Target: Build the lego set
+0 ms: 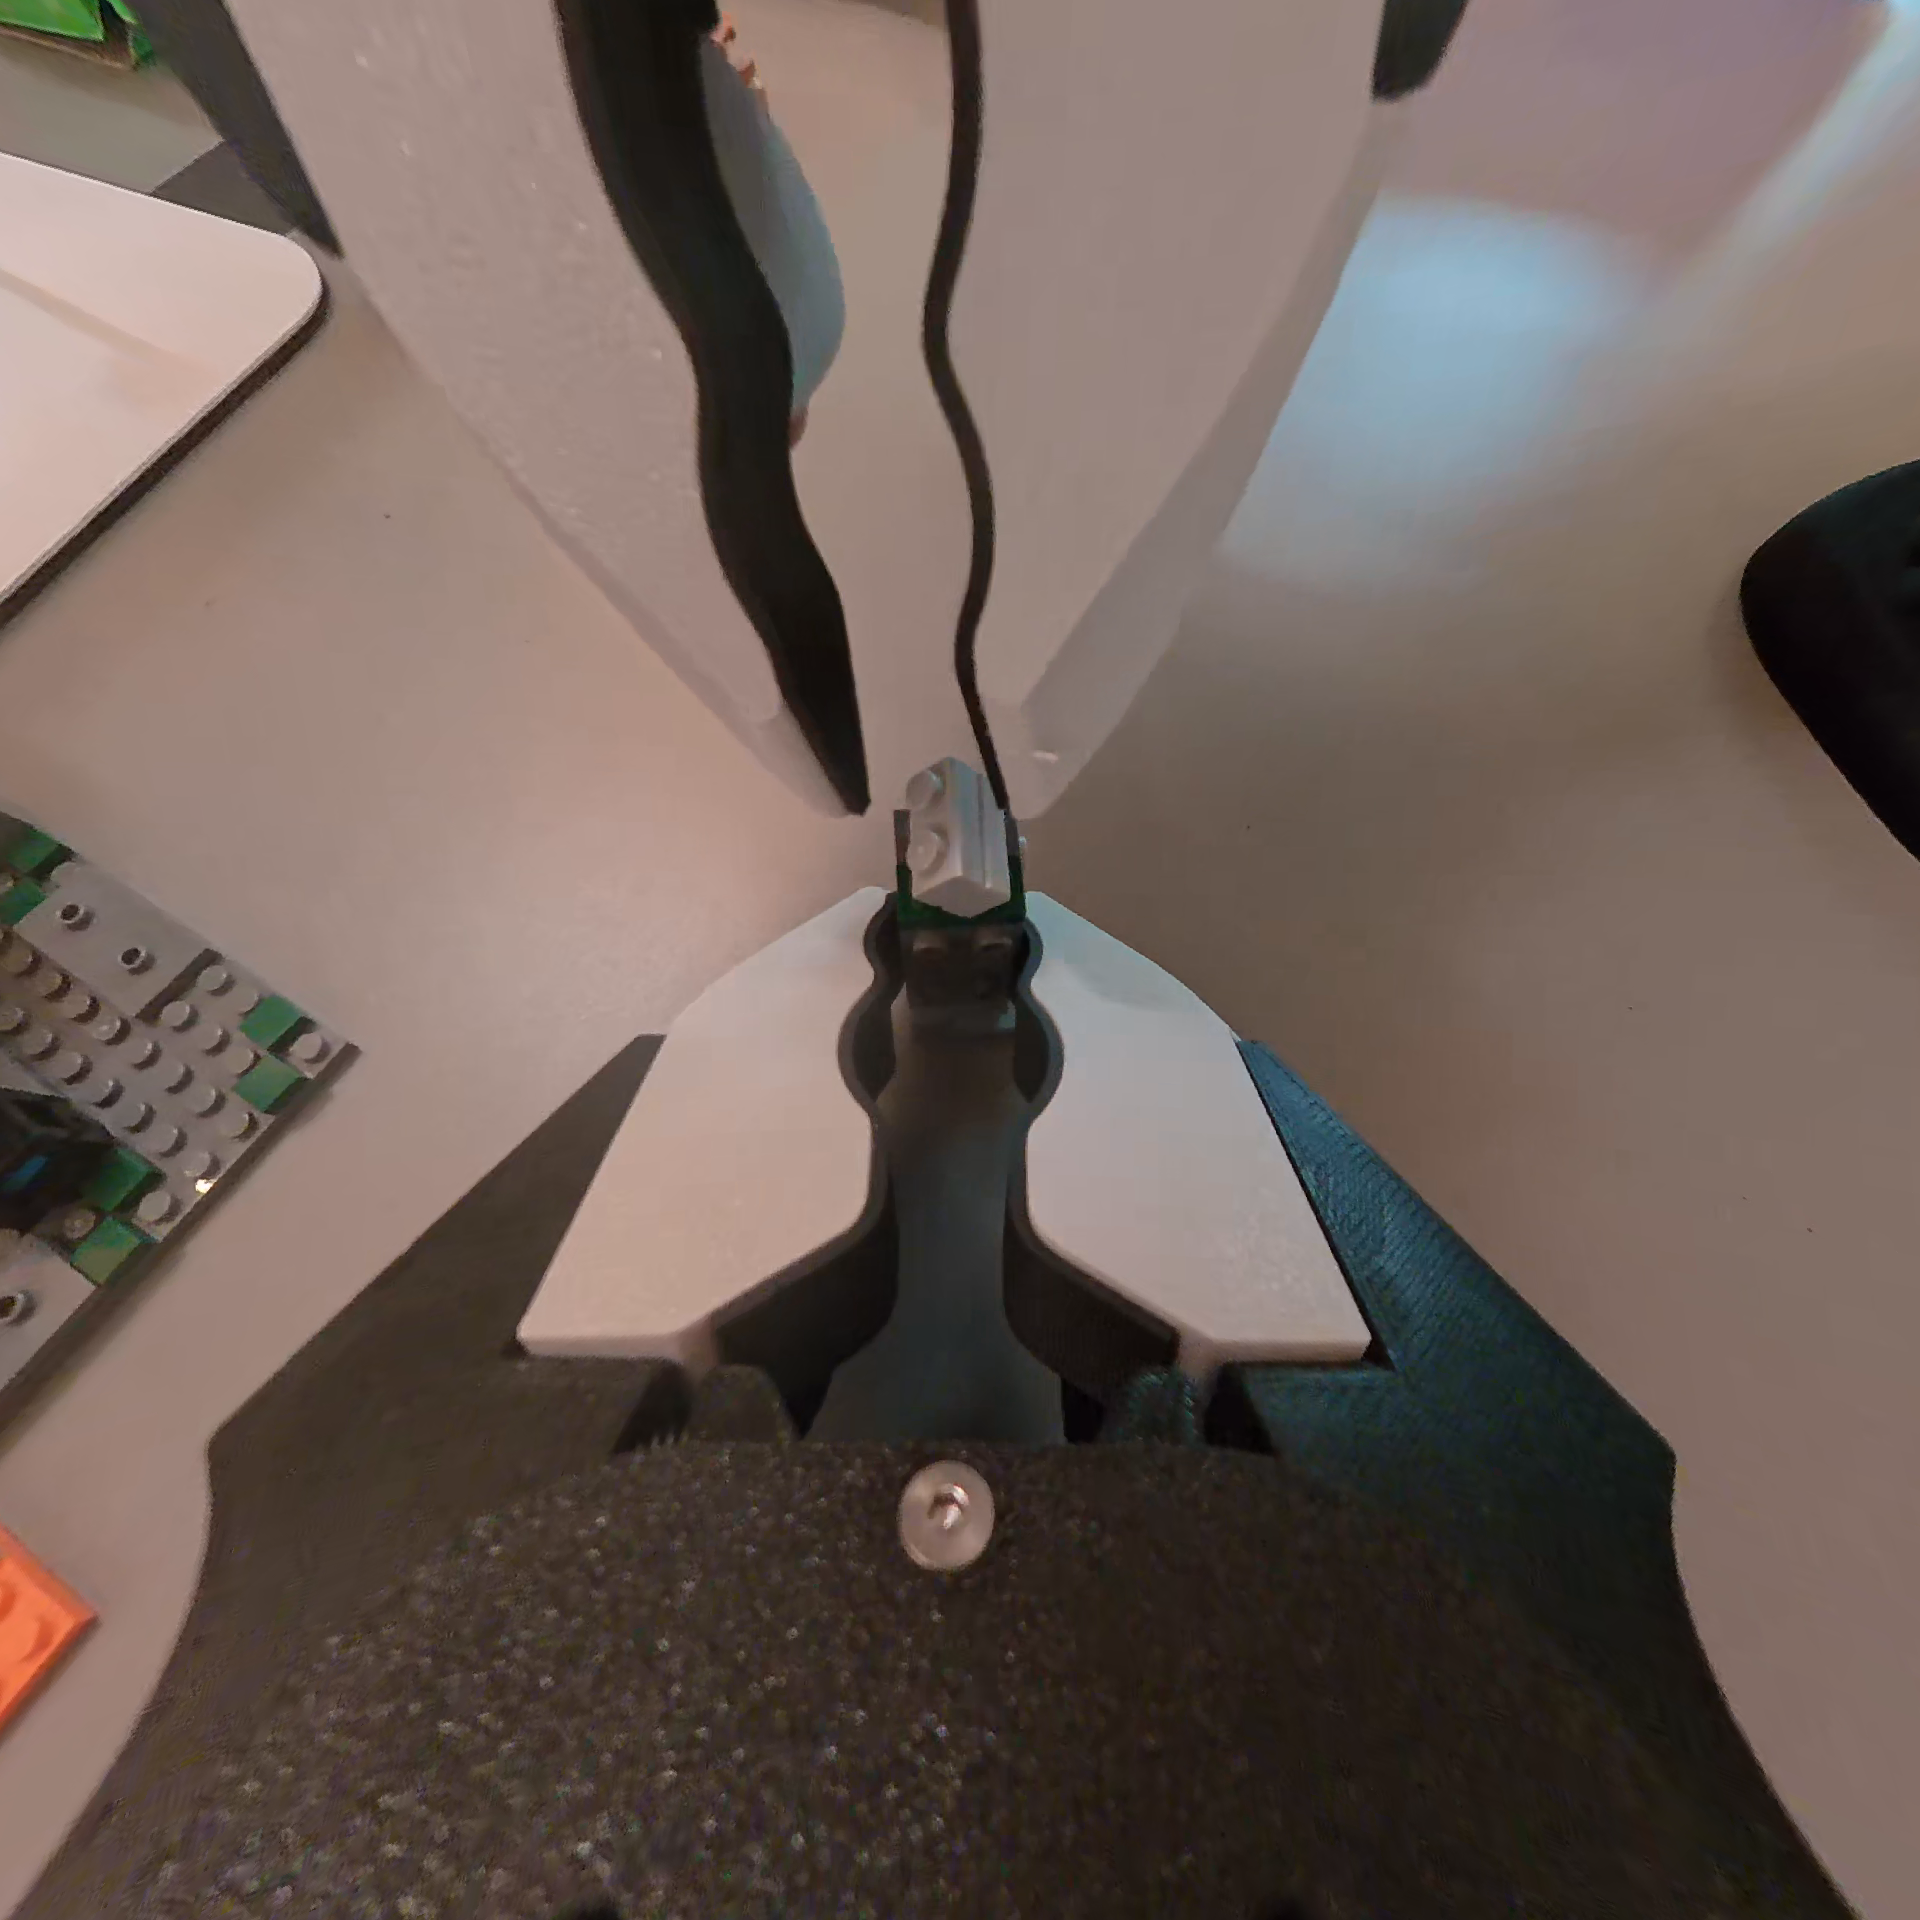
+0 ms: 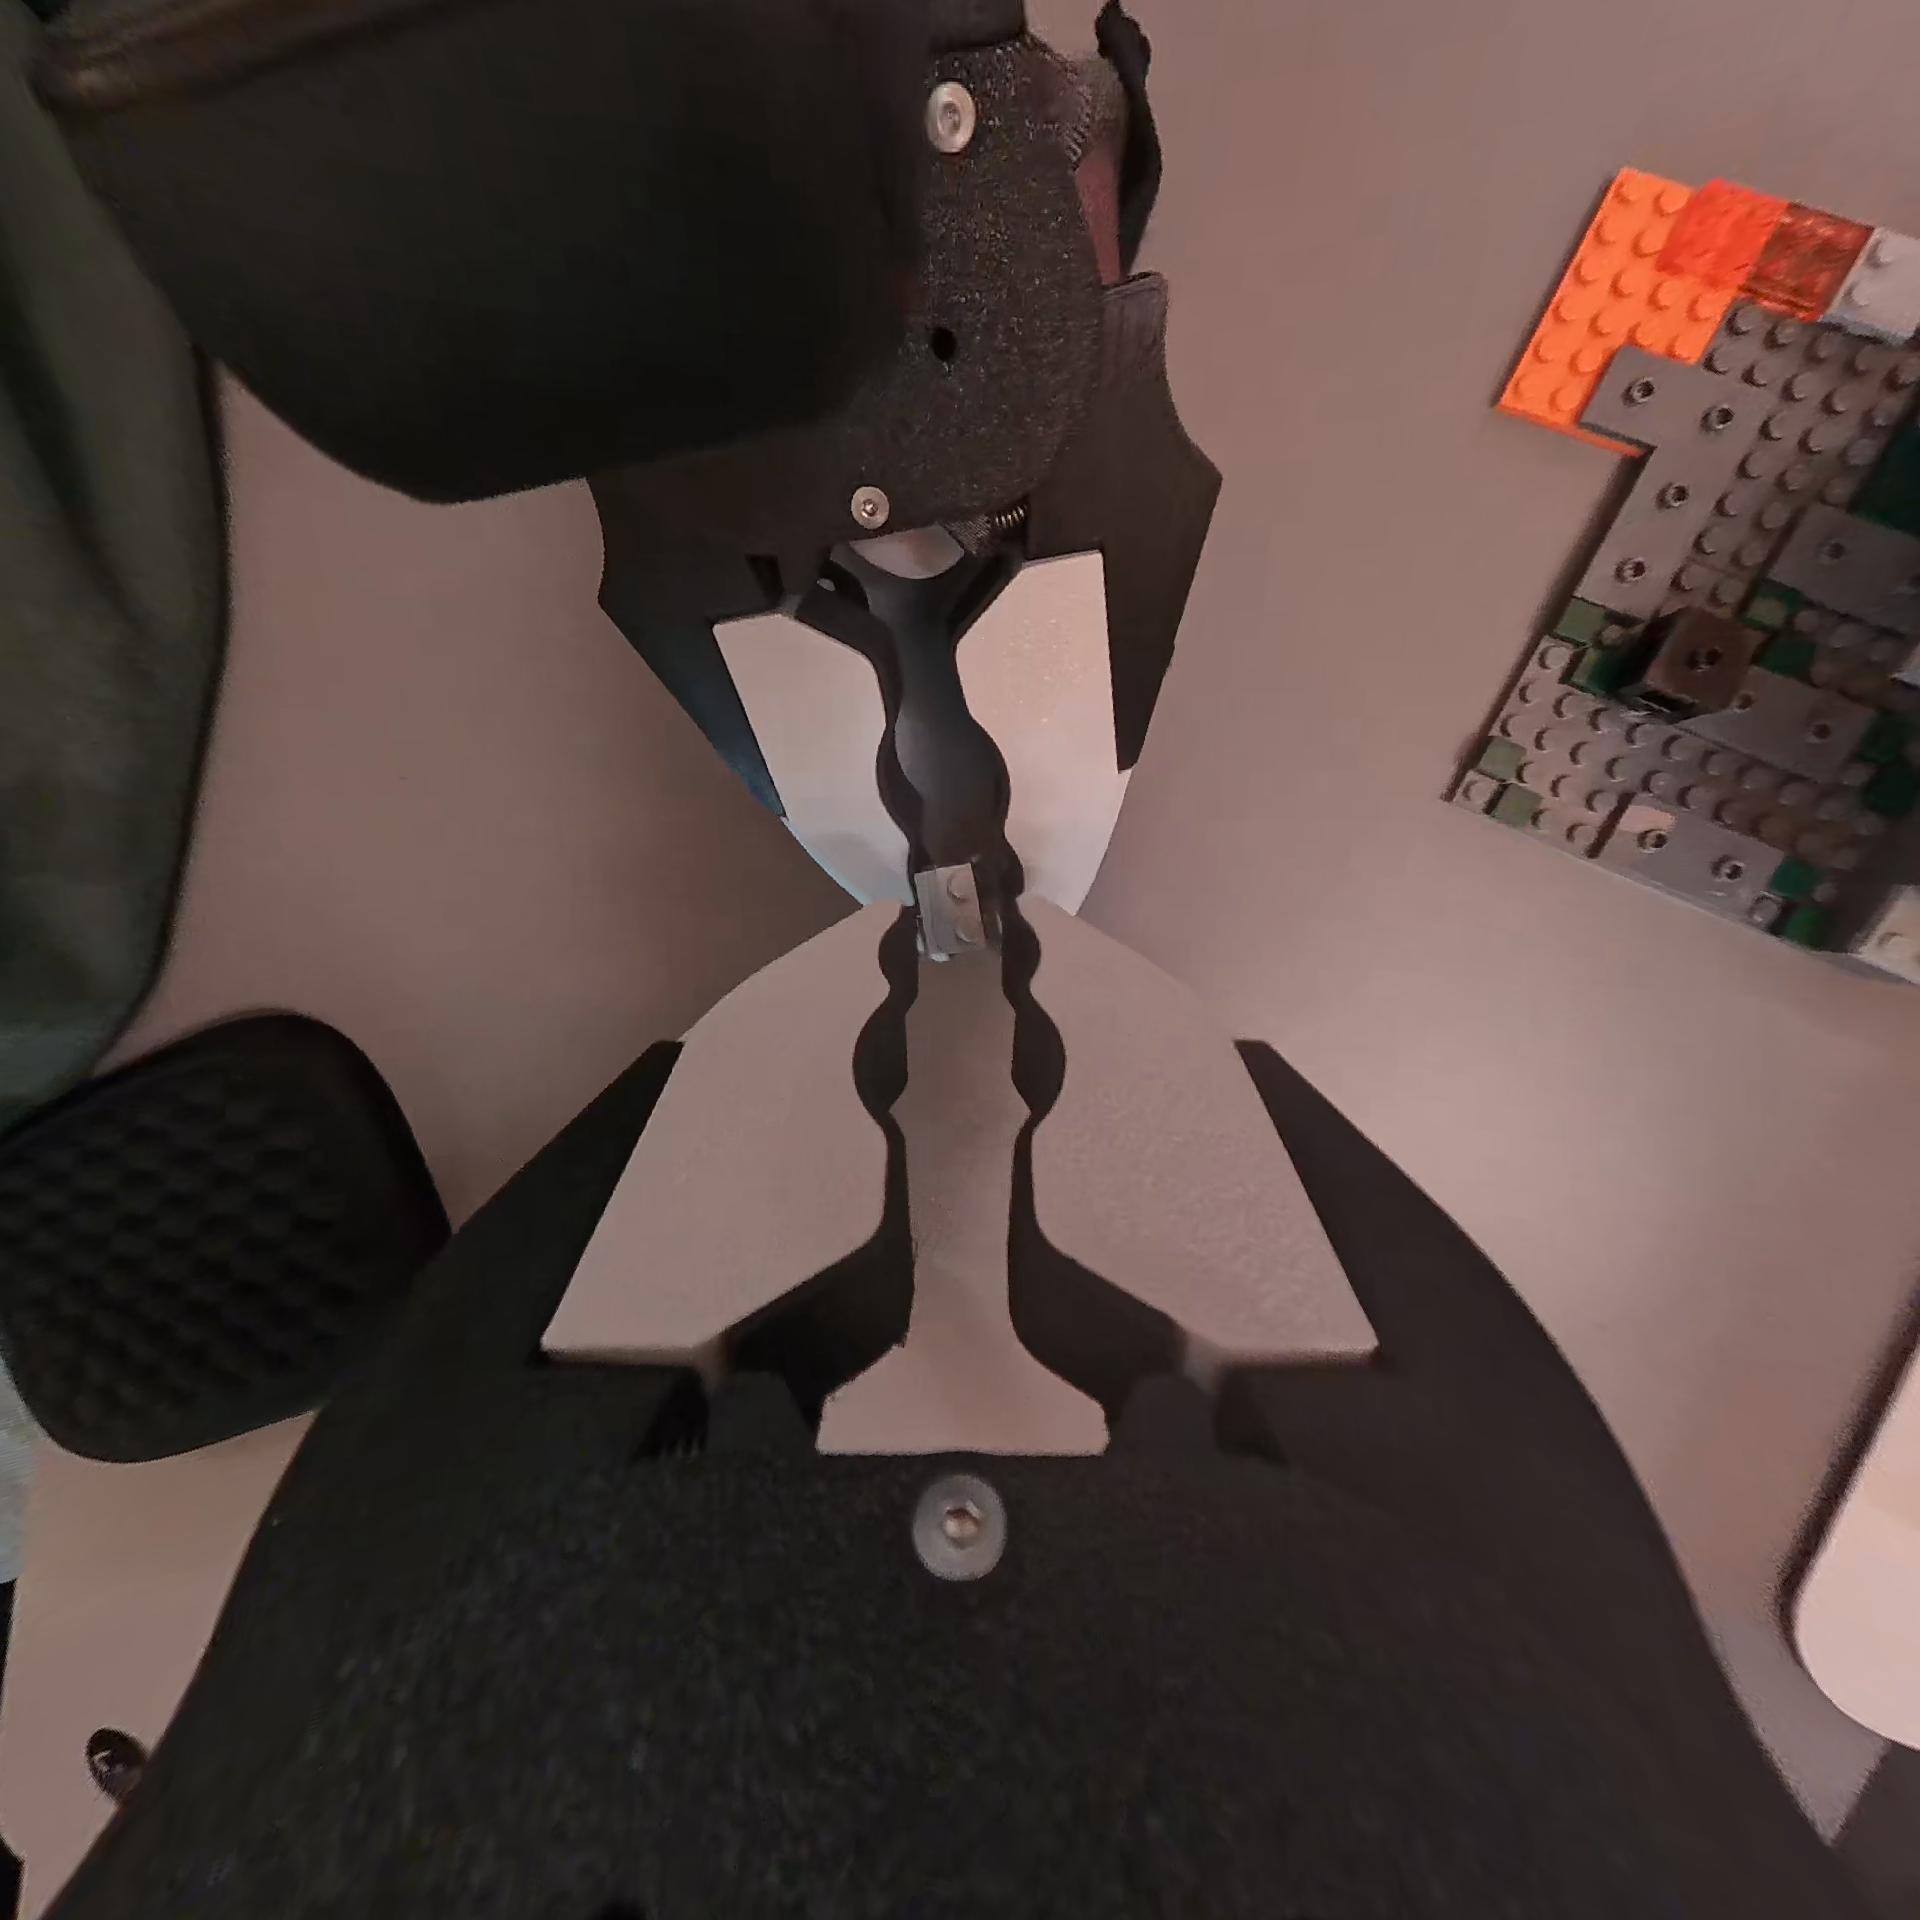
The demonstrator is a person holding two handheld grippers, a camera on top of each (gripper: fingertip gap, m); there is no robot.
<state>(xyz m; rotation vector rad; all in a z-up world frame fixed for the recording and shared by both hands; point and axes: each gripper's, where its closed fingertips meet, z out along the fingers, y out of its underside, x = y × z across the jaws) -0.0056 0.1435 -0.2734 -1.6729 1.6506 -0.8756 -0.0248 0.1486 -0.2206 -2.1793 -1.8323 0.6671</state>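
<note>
- Our left claw (image 1: pixel 958 891) is clamped on a small grey brick (image 1: pixel 948 844), held above the bare middle of the desk (image 1: pixel 1455 935).
- Our right claw (image 2: pixel 956 940) meets it tip to tip; its fingers stand apart on either side of the same brick (image 2: pixel 951 909), and we cannot tell whether they press it.
- The grey and green build (image 2: pixel 1725 665) with orange plates (image 2: pixel 1600 301) lies flat on the desk, well apart from both claws.
- A black padded case (image 2: pixel 197 1226) sits near the desk's edge.
</note>
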